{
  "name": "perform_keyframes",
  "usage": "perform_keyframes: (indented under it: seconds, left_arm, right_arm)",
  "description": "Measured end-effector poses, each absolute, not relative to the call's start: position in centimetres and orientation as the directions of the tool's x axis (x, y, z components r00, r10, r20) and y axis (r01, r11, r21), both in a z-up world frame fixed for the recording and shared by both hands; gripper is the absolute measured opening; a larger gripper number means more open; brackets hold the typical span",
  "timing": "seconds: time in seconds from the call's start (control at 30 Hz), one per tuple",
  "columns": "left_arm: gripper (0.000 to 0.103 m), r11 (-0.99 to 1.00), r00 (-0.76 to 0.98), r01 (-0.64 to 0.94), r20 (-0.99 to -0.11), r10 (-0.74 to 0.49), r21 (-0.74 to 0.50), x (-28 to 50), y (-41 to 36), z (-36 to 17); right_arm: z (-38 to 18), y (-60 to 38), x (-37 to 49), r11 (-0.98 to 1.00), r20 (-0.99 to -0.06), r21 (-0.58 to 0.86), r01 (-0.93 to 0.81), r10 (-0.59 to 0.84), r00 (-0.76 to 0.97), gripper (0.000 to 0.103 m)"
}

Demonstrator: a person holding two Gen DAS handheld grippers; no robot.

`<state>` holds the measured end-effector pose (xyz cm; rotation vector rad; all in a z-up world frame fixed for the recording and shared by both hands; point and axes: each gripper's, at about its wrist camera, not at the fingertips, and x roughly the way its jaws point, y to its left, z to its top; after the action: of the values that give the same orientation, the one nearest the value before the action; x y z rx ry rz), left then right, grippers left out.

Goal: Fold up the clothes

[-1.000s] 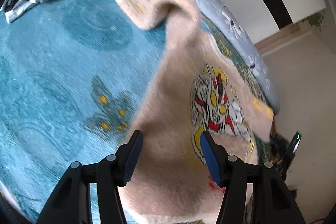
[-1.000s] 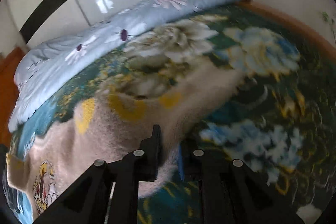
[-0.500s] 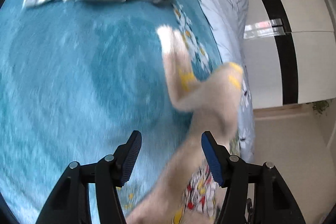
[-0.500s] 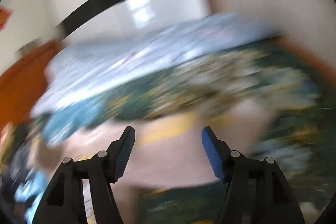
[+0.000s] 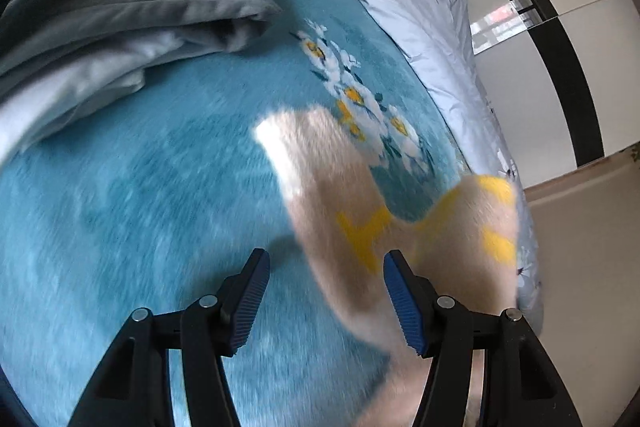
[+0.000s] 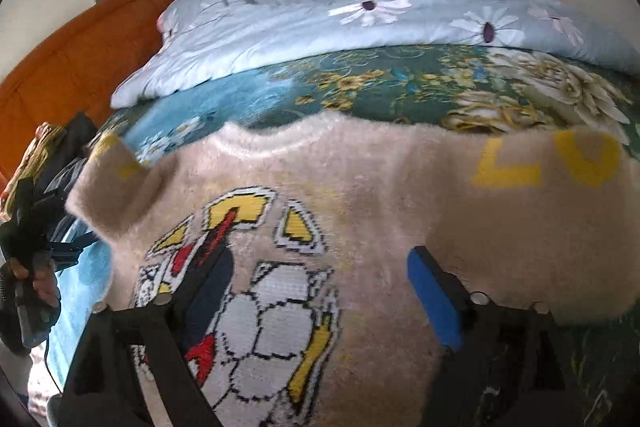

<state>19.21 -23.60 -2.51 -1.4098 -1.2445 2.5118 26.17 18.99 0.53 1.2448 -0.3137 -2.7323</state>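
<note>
A fluffy beige sweater (image 6: 360, 187) with a cartoon figure (image 6: 256, 291) lies spread on the bed, front up. One sleeve with yellow letters (image 6: 548, 163) is folded across its right side. My right gripper (image 6: 320, 267) hovers over the chest; its jaws are opening wide and the pads touch nothing. In the left wrist view the other sleeve (image 5: 340, 203), with a white cuff (image 5: 276, 143), stretches over the teal blanket (image 5: 140, 227). My left gripper (image 5: 324, 291) is open above that sleeve, which runs close by the right pad without being pinched.
Folded grey clothes (image 5: 120, 7) lie at the far left of the blanket. A pale blue daisy duvet (image 6: 320, 23) is bunched along the far side, by an orange headboard (image 6: 80, 47). A hand (image 6: 42, 283) holds the other gripper. Floor (image 5: 580, 247) lies beyond the bed edge.
The right gripper let go of the sweater's edge, opened wide and swung over the sweater's front. The left gripper slid from the body out along the sleeve, nearer the grey clothes.
</note>
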Motion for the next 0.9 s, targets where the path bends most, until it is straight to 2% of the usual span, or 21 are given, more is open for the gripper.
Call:
perform_keyframes:
  seconds: [0.07,0.23,0.3,0.37,0.4,0.43,0.47,0.7,0.9]
  left_arm:
    - [0.063,-0.699,-0.608,0.338,-0.713,0.349,-0.630,18.4,-23.6,-2.6]
    - [0.062,-0.701,-0.634,0.329,-0.698,0.332,-0.632,17.1,-24.1,-2.9]
    - [0.058,-0.710,-0.638,0.337,-0.705,0.310,-0.618,16.8,-24.1,-2.9]
    - [0.038,-0.720,-0.640,0.346,-0.713,0.287,-0.601,16.4,-24.1,-3.0]
    - [0.034,-0.726,-0.640,0.349,-0.716,0.277,-0.593,16.4,-24.1,-2.9]
    - [0.019,-0.731,-0.640,0.351,-0.720,0.268,-0.585,16.3,-24.1,-2.9]
    - [0.012,-0.736,-0.640,0.353,-0.723,0.260,-0.577,16.3,-24.1,-2.8]
    - [0.009,-0.815,-0.716,0.318,-0.686,0.130,-0.485,18.2,-24.8,0.6]
    - [0.009,-0.859,-0.757,0.408,-0.641,-0.129,-0.309,19.9,-29.3,6.2]
  right_arm:
    - [0.0,19.1,26.3,-0.974,-0.736,0.228,0.006,-0.176,-0.653,0.103]
    - [-0.6,18.3,26.3,-0.987,-0.745,0.157,-0.020,-0.105,-0.658,0.103]
    - [-0.7,18.0,26.2,-0.990,-0.748,0.138,-0.023,-0.089,-0.658,0.103]
    - [-0.8,17.9,26.3,-0.991,-0.748,0.131,-0.027,-0.080,-0.659,0.103]
    - [-0.8,17.9,26.3,-0.991,-0.747,0.131,-0.031,-0.079,-0.660,0.103]
    - [-0.9,17.9,26.3,-0.991,-0.747,0.132,-0.034,-0.077,-0.660,0.103]
    - [-0.9,18.0,26.2,-0.990,-0.747,0.134,-0.036,-0.077,-0.661,0.103]
    - [-0.9,17.8,26.3,-0.990,-0.745,0.131,-0.043,-0.070,-0.663,0.103]
    - [-0.8,17.9,26.3,-0.990,-0.745,0.134,-0.042,-0.072,-0.663,0.103]
